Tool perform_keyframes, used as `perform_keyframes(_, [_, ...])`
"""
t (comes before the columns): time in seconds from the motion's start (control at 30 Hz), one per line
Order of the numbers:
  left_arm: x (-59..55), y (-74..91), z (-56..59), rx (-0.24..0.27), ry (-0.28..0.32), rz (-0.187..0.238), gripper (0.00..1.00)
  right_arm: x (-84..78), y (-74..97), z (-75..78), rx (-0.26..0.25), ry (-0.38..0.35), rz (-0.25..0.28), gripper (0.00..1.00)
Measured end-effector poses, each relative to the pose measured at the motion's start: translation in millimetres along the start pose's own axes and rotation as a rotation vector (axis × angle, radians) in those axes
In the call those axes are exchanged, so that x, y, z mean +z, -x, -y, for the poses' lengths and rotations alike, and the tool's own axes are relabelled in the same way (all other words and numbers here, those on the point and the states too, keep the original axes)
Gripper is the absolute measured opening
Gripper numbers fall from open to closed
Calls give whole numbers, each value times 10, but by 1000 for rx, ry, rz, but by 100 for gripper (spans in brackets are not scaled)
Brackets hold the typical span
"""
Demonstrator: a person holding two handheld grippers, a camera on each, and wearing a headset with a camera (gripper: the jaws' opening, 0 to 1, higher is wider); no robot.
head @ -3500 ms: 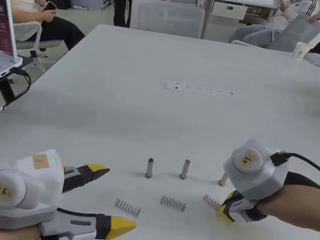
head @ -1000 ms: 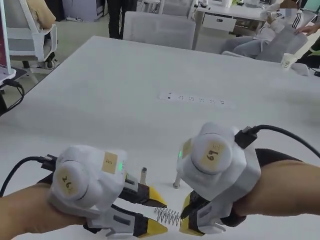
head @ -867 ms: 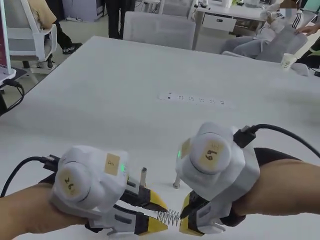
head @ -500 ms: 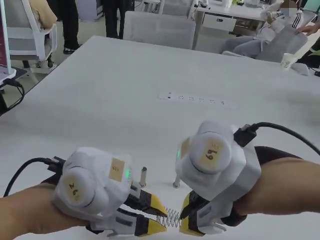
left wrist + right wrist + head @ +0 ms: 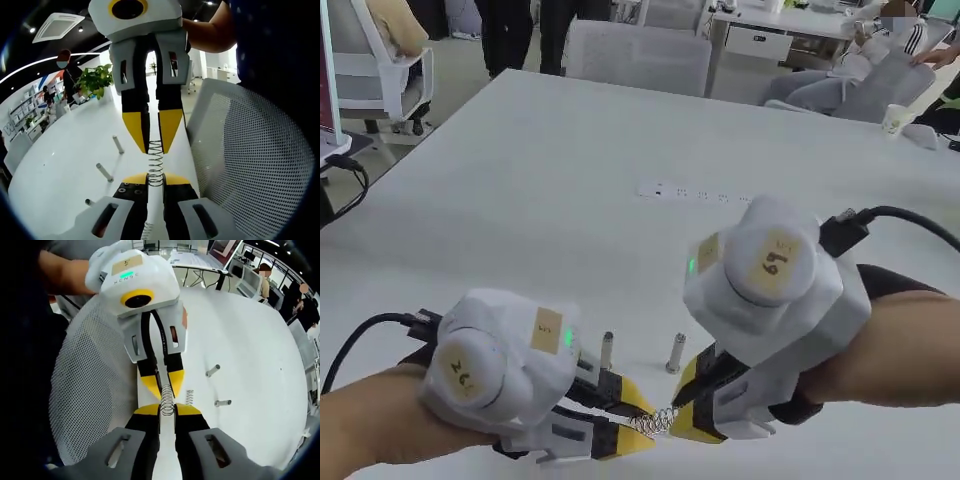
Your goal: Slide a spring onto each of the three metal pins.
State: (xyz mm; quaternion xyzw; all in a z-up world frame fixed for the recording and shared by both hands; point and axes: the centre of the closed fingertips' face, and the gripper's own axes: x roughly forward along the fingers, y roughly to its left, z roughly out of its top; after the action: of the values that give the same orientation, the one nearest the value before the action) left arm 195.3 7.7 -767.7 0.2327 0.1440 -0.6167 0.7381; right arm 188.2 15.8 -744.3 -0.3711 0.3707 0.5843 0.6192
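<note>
Spring (image 5: 660,420) lower centre, axis lying left-right, each end pinched: left gripper (image 5: 646,424), right gripper (image 5: 677,414). Nearest metal pin (image 5: 676,353) just above (right gripper closer).

A power strip (image 5: 685,192) is laid flat on the white table (image 5: 520,180), toward its far edge. A paper cup (image 5: 892,120) is stood near the far right corner; a grey chair (image 5: 638,58) is placed beyond the far edge.
</note>
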Motion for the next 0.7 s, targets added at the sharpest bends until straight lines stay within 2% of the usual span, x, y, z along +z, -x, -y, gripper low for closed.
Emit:
perform_keyframes(0.33, [91,30,-65,30,16,42,3,153,97,49,-28,4,53,7])
perform_keyframes(0.7, [126,-1,-96,34,32,54,3,229,91,68,-30,14,57,7])
